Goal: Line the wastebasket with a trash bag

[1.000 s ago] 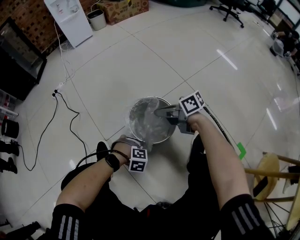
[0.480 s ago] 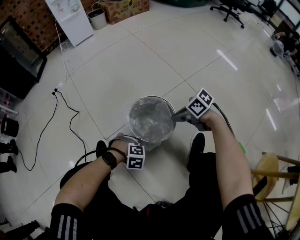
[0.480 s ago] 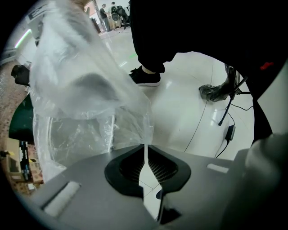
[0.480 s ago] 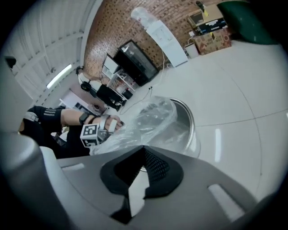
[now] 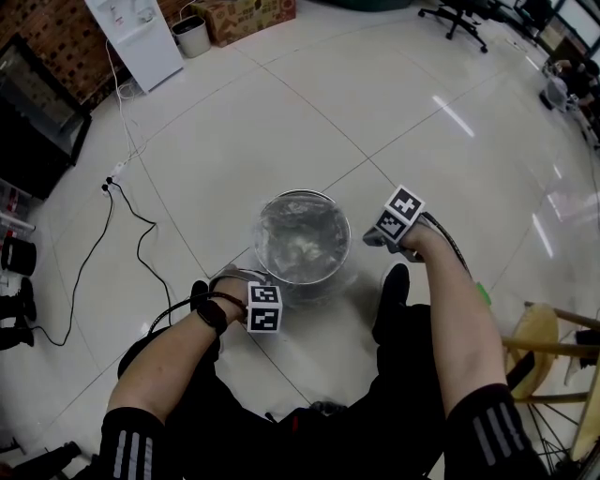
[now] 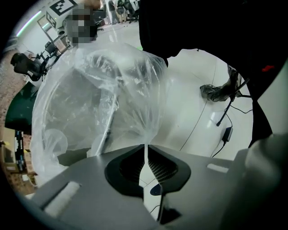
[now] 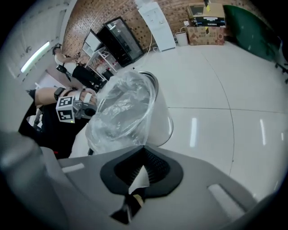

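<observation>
A round white wastebasket (image 5: 281, 277) stands on the floor with a clear trash bag (image 5: 300, 239) spread in its mouth. My left gripper (image 5: 255, 281) is at the basket's near left rim, pointing down. In the left gripper view it (image 6: 145, 149) is shut on a gathered fold of the bag (image 6: 103, 90). Against the right outer side of the basket, my right gripper (image 5: 368, 240) points steeply down. The right gripper view shows it (image 7: 143, 150) shut on the bag's edge (image 7: 119, 112), drawn over the basket's wall (image 7: 161, 117).
A black cable (image 5: 141, 246) and power strip (image 5: 117, 173) lie on the tile floor at left. A white appliance (image 5: 136, 37), small bin (image 5: 192, 36) and cardboard box (image 5: 246, 14) stand at the back. A wooden stool (image 5: 553, 347) is at right. My shoe (image 5: 392, 300) is beside the basket.
The right gripper has moved from over the basket's mouth out to the right and down past the rim, taking the bag's edge with it. The left gripper has stayed at the near rim.
</observation>
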